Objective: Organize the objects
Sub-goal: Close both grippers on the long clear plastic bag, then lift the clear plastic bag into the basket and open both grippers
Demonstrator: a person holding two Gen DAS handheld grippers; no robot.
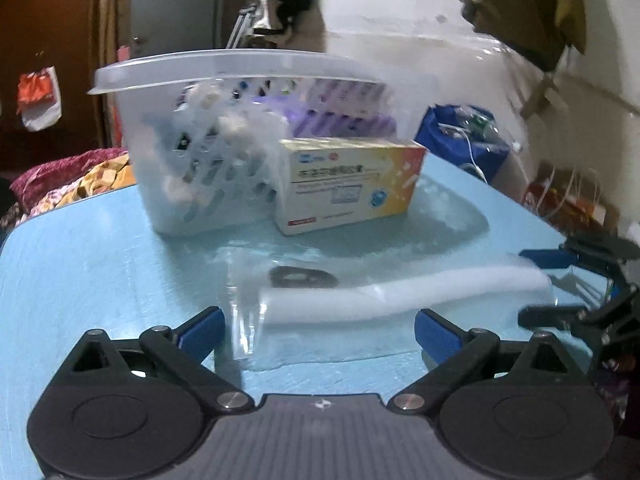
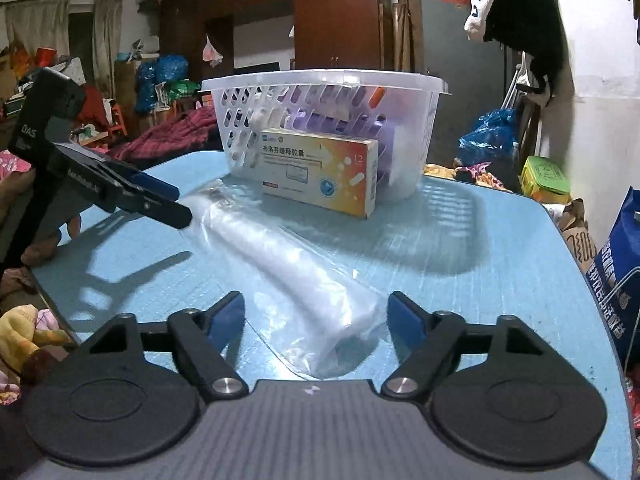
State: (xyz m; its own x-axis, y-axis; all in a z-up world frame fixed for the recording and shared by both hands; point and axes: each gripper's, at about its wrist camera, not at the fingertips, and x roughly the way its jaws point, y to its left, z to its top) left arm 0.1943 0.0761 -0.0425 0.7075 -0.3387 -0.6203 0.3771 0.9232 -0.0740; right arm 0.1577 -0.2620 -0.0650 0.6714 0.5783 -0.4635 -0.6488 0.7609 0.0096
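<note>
- My basket (image 2: 320, 120) sits at the top middle of the right view, on the blue counter (image 2: 500, 248). It already has things in it, some purple and some white, so part of the tidy-up looks done.
- A pill box (image 2: 320, 174) stands on the counter right against the basket's front. It is not inside yet.
- A long white roll in a clear bag (image 2: 296, 264) lies on the counter, in the middle of the frame. It is not put away either.
- My right gripper (image 2: 316, 316) has its jaws wide, one on each side of the near end of the roll. They hold nothing.
- My left gripper (image 1: 320, 330) also has wide jaws and holds nothing. Its tips are by the other end of the bag.
- I think two things are left: the roll and the box.
</note>
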